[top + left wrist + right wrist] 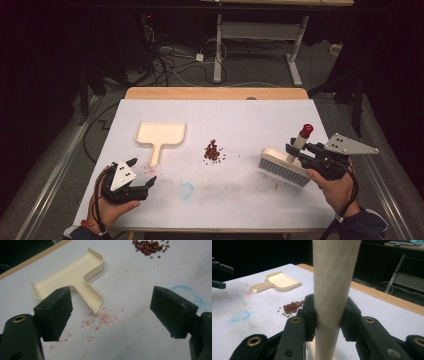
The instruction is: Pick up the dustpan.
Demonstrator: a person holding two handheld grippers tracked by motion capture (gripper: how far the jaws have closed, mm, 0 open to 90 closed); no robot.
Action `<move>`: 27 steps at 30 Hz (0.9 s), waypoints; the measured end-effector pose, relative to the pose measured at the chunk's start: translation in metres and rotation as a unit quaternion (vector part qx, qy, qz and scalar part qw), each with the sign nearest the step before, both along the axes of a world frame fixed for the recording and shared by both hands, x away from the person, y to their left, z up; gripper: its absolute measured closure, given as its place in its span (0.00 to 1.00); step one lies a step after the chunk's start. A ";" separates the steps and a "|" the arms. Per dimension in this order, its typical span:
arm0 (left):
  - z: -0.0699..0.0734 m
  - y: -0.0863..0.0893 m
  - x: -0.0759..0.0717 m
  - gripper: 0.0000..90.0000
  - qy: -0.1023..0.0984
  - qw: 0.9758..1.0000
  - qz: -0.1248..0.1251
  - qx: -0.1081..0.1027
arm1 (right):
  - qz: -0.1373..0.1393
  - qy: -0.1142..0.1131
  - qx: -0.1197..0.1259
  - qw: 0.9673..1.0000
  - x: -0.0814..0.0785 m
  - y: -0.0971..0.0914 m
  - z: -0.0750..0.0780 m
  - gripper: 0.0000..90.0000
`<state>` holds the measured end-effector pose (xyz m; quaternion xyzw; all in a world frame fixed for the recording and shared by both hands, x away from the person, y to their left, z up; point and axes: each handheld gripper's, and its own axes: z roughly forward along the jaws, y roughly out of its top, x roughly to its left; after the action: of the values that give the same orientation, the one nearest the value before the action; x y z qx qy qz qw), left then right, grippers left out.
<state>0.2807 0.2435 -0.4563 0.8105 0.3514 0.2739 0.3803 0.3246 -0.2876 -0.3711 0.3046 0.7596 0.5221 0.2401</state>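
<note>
A cream dustpan [161, 136] lies flat at the table's left, its handle toward the near edge; the left gripper view shows the dustpan [72, 277] just beyond the jaws. My left gripper [141, 173] stands open near the front left edge, a short way short of the handle tip, with nothing between its jaws [112, 312]. A small pile of red beans [213, 151] sits mid-table, also seen as beans [148, 246] and beans [292, 307]. My right gripper [295, 148] is shut on the brush's pale handle [332, 290]; the brush head [283, 169] rests bristles-down at the right.
The white table cover [240, 200] carries pink crumb stains [102, 318] by the dustpan handle and a blue ring mark [186, 190]. A wooden table edge [215, 93] runs along the back. Beyond it are desk legs [218, 50] and cables on the floor.
</note>
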 end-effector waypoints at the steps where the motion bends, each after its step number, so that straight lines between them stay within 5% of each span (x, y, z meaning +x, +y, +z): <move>1: 0.000 0.000 0.000 0.20 0.001 1.000 0.002 0.001 | 0.002 0.000 -0.001 1.000 0.001 0.000 -0.001 0.77; 8: -0.004 0.002 0.001 0.22 0.019 0.999 0.036 0.000 | -0.003 -0.007 -0.003 1.000 -0.001 0.001 0.002 0.77; 14: -0.006 0.003 0.017 0.24 0.066 0.994 0.079 -0.020 | 0.002 -0.010 -0.007 1.000 0.000 0.008 0.002 0.77; 17: -0.005 -0.001 0.030 0.24 0.083 0.992 0.089 -0.008 | 0.005 -0.012 -0.010 1.000 0.001 0.010 0.003 0.77; 25: -0.012 -0.016 0.082 0.26 0.137 0.984 0.115 -0.004 | 0.007 -0.007 -0.008 1.000 0.007 0.015 0.001 0.77; 27: -0.019 -0.021 0.096 0.28 0.154 0.979 0.131 0.014 | 0.008 -0.008 -0.009 1.000 0.007 0.015 0.001 0.77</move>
<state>0.3764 0.2224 -0.4748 0.7950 0.5052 0.1978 0.2713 0.3321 -0.2724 -0.3703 0.2917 0.7649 0.5197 0.2445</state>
